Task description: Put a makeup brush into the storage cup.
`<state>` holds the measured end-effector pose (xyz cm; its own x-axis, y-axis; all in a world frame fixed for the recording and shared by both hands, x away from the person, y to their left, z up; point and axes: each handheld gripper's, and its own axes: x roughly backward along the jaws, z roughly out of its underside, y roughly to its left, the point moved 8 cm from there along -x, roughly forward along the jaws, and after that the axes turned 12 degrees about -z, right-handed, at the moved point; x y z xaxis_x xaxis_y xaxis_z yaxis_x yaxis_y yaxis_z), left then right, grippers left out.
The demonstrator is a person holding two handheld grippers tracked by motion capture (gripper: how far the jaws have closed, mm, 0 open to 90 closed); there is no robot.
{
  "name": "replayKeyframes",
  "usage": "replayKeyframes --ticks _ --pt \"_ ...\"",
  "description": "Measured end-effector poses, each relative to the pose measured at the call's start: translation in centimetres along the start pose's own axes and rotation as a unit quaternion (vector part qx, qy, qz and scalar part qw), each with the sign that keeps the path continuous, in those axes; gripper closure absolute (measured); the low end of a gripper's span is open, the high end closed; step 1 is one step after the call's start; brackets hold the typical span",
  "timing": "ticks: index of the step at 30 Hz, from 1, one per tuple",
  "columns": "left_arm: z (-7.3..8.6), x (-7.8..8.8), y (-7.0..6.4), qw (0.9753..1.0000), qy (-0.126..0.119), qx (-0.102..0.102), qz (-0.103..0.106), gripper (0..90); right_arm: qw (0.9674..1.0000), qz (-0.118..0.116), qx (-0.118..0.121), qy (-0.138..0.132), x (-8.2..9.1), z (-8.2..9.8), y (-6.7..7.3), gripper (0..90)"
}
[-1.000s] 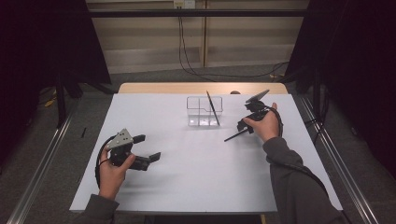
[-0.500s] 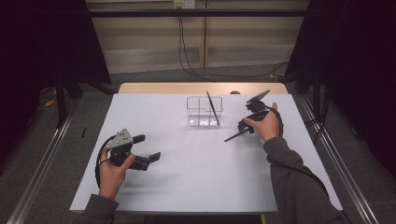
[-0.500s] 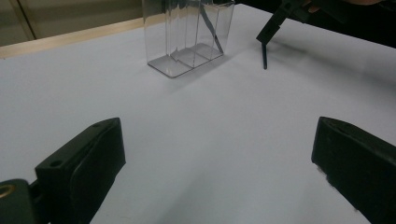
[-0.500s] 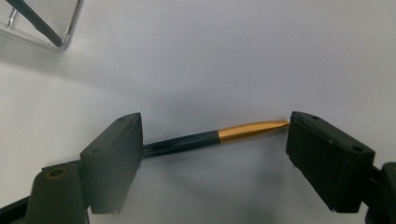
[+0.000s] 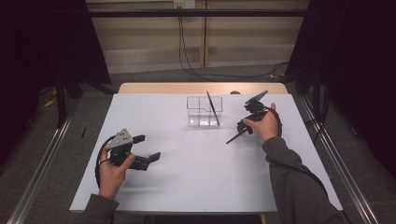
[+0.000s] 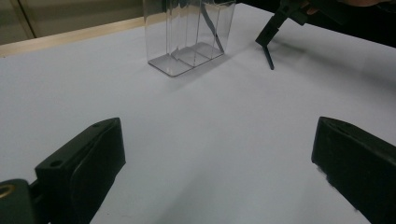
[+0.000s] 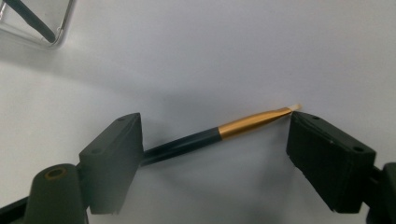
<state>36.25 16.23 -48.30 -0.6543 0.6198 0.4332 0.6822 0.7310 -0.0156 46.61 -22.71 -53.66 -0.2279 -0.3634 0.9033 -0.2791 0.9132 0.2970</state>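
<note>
Brush between open jaws

Brush [image 7: 219, 133] lies flat on the white bench [image 5: 196, 186], spanning the gap of the right tool [image 7: 215, 140], jaws apart, unclamped. Clear organizer [image 5: 204, 112] stands nearby, holding another brush [image 5: 213, 108]. Left tool [image 6: 217, 172] rests open, well apart.

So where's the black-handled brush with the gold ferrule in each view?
High view: brush right of centre, slanting down-left from the right gripper.
Left gripper view: brush top right, under the far gripper, tip on the white table.
Right gripper view: brush mid-frame, across the gap between the two jaws.
Shared landmark: the clear divided container beside it.
</note>
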Motion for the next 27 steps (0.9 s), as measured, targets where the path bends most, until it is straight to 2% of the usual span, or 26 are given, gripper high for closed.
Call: replayKeyframes --ticks 4,7,9,10,13,19,21,23,24,27 --pt "0.03 -0.01 -0.02 1.0 -0.001 0.002 0.002 2.4 0.9998 0.015 0.011 0.012 0.04 0.0 -0.09 24.3" --pt "0.02 -0.02 -0.03 1.0 -0.001 0.0 0.002 2.4 0.9988 0.036 0.027 0.022 0.22 0.05 -0.31 33.5" --pt "-0.02 0.0 -0.02 1.0 -0.002 0.001 0.002 2.4 0.9987 0.035 0.03 0.02 0.24 0.02 -0.39 35.3" --pt "-0.01 0.01 0.02 1.0 -0.001 0.0 -0.001 2.4 0.9987 0.039 0.024 0.019 0.29 0.04 -0.39 37.1" --pt "0.0 0.0 0.01 1.0 -0.001 0.004 0.002 2.4 0.9987 0.033 0.034 0.021 0.42 0.02 -0.36 48.4" --pt "-0.01 -0.05 -0.05 1.0 -0.001 0.0 0.002 2.4 0.9983 0.026 0.045 0.026 0.53 0.02 -0.11 62.5" --pt "0.0 -0.06 -0.04 1.0 -0.001 0.0 0.003 2.4 0.9982 0.02 0.049 0.029 0.53 0.01 0.07 70.6" --pt "0.03 -0.08 -0.02 1.0 0.0 0.001 0.001 2.4 0.9982 0.011 0.05 0.031 0.48 0.02 0.25 83.2" --pt "0.03 -0.09 -0.02 1.0 0.0 0.001 0.001 2.4 0.9983 0.004 0.048 0.032 0.45 0.04 0.36 83.5" --pt "0.01 -0.09 -0.03 1.0 0.0 0.003 -0.001 2.4 0.9986 0.006 0.04 0.033 0.48 0.04 0.34 83.6"
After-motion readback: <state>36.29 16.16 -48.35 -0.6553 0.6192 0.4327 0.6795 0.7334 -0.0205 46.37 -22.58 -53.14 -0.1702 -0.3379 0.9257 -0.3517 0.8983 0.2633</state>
